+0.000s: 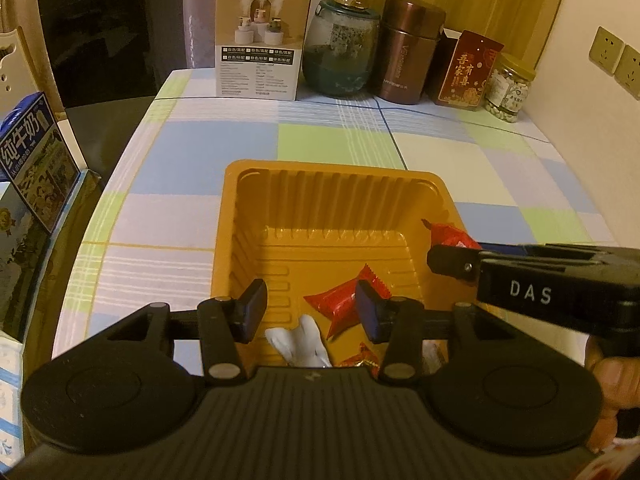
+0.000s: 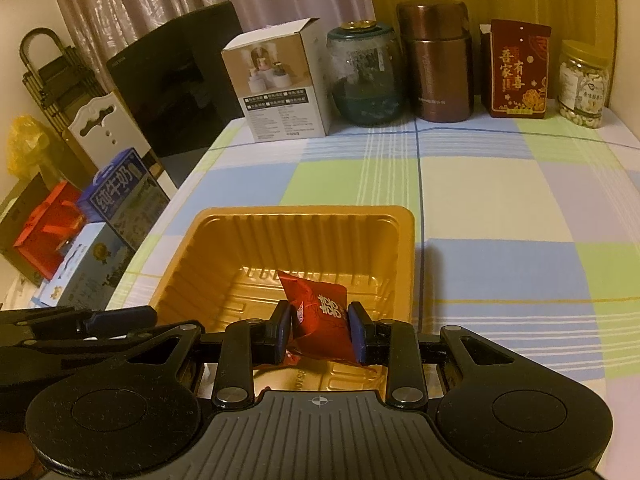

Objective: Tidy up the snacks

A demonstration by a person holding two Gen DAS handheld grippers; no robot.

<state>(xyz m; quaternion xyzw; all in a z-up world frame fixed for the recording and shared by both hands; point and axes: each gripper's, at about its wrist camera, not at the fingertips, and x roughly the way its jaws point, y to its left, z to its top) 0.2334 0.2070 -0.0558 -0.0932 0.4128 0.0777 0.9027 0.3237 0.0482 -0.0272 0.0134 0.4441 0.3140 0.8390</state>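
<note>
Two grippers over our gold tray [image 2: 404,248]: right gripper [image 2: 319,330] clamps a red candy [image 2: 320,312]; left gripper [image 1: 310,306] gapes empty. White wrapper [image 1: 298,340] half hidden below.

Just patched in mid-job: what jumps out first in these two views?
The orange tray at the table's near centre dominates. The right gripper holds a red candy packet over it. The left gripper hangs open above another red candy and a white one inside.
</note>
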